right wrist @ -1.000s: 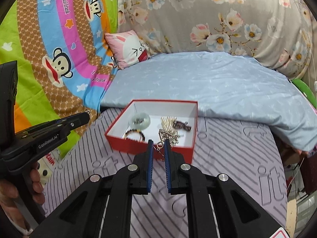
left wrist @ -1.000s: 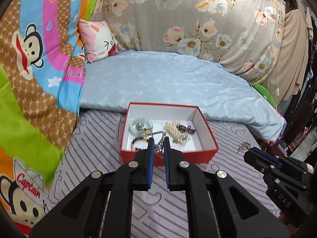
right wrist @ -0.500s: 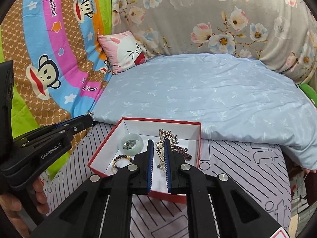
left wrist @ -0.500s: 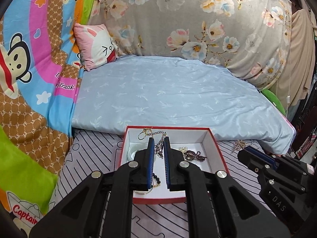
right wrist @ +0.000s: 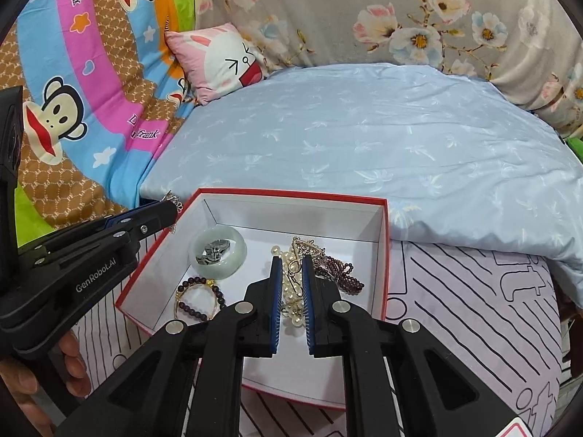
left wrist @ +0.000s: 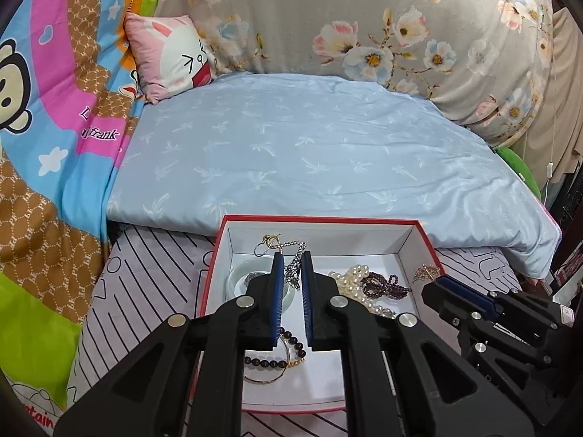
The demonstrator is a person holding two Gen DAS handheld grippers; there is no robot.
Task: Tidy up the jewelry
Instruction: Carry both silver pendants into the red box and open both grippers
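- The left gripper (left wrist: 291,260) hangs over the red box (left wrist: 424,235). Its blue-padded fingers (left wrist: 278,284) stand narrowly apart and pinch a silver chain (left wrist: 291,276), which runs up between them and loops out past the tips to a gold clasp (left wrist: 269,243).
- Under the near ends of those fingers, a dark beaded bracelet (left wrist: 275,362) with a thin gold bangle lies on the white floor of the box.
- The right gripper (right wrist: 291,266) is also over the box. Its fingers (right wrist: 276,291) are close together around a gold pendant piece (right wrist: 304,249) that sticks out just beyond the tips.
- A heap of pearls (right wrist: 291,291) lies below the right gripper's gap. Whether the pads touch the pearls, I cannot tell.
- Just right of the pearls sits a tangle of dark purple beads (right wrist: 340,273).
- Toward the back left corner of the box, a pale green jade bangle (right wrist: 218,253) lies flat with a small dark metal piece inside its ring.
- The box rests on a striped lilac mat (right wrist: 473,291).
- Beyond the box there is a pale blue quilt (right wrist: 364,127), then a pink bunny cushion (right wrist: 218,60) against the floral bedding (right wrist: 364,11).
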